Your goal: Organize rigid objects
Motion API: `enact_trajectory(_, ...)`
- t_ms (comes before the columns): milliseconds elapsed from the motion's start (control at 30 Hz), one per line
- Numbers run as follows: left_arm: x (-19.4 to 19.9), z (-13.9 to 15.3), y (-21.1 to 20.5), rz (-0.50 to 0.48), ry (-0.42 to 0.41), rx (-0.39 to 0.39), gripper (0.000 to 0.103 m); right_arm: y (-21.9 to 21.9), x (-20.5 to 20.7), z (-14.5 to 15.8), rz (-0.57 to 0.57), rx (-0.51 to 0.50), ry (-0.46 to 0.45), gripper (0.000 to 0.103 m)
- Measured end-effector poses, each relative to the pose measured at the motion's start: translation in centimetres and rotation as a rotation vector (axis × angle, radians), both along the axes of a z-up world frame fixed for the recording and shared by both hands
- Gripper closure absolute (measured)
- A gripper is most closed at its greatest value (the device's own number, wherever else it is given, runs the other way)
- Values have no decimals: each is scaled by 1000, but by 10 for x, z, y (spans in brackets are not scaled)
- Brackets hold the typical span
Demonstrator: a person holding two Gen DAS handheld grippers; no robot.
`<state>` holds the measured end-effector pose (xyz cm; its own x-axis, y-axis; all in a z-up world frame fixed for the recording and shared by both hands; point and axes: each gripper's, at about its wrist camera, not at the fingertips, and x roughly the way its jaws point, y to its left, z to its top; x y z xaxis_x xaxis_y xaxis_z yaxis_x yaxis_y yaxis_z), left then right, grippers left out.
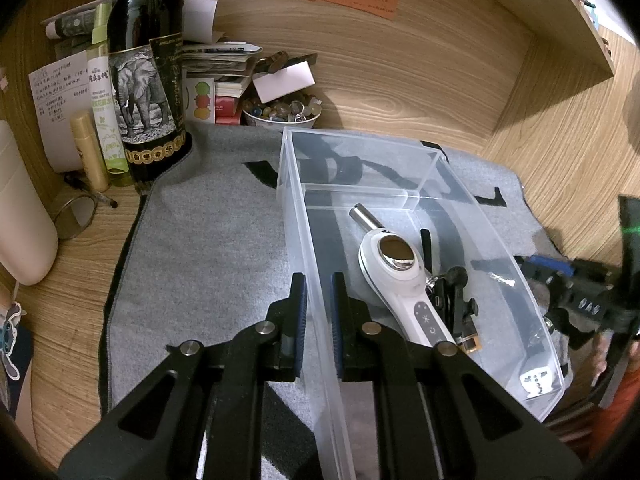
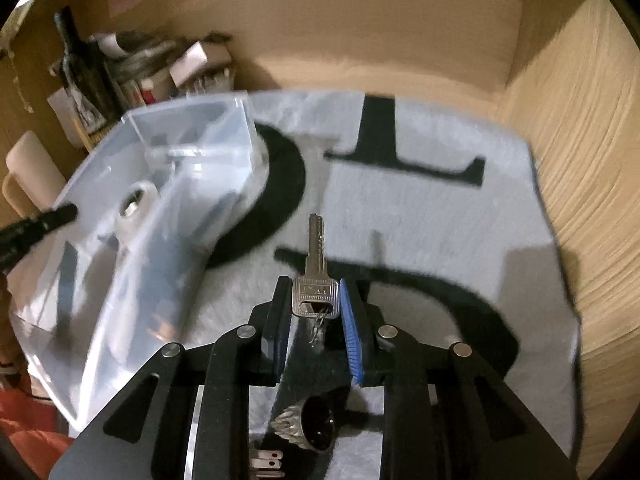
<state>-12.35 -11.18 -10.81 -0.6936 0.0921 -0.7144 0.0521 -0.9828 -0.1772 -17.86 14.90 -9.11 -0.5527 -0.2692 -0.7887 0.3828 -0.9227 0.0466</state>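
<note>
The left gripper (image 1: 319,300) has its jaws clamped shut; the right gripper (image 2: 315,304) pinches, both angled downward.

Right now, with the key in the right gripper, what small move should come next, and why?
Probably carry the key left, over the bin, before letting go. The right gripper grips it by the head above the grey cloth, outside the bin, while the left gripper clamps the bin's wall, steadying it.

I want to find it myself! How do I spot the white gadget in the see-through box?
Find the grey cloth on the wooden desk, then the clear plastic box on it. In the box's larger compartment lies the white gadget, beside a black clamp-like piece. It alone is white, with a shiny round metal disc and a silver nozzle.
</note>
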Motion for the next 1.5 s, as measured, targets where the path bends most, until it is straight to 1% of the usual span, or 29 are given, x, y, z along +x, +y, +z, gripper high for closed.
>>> enact_trajectory(233, 0, 0, -1, -1, 0, 1, 93, -12, 3, 42, 24, -41, 131, 81)
enact_trajectory(400, 0, 0, 0, -2, 1, 3, 93, -29, 11, 73, 71, -70, 222, 81)
enact_trajectory(533, 1, 0, -1, -1, 1, 1, 93, -48, 15, 90, 121, -83, 267, 81)
enact_trajectory(633, 0, 0, 0, -1, 1, 4, 93, -59, 16, 95, 157, -104, 282, 81)
enact_trajectory(733, -2, 0, 1, -3, 0, 7, 93, -74, 16, 94, 201, -121, 277, 81)
enact_trajectory(867, -3, 0, 2, -5, 1, 8, 93, -93, 12, 80, 247, -106, 242, 81)
enact_trajectory(1033, -4, 0, 4, -5, 1, 10, 93, -107, -4, 51, 258, -67, 154, 81)
enact_trajectory(1200, -7, -1, 8, -6, 2, 10, 93, -116, -19, 23, 248, 14, 71, 81)
enact_trajectory(1333, -7, -1, 6, -7, 2, 10, 93, -111, -16, 23, 237, -3, 62, 81)
enact_trajectory(1500, -7, -1, 7, -7, 3, 12, 93, -102, -7, 36, 224, -18, 97, 80)
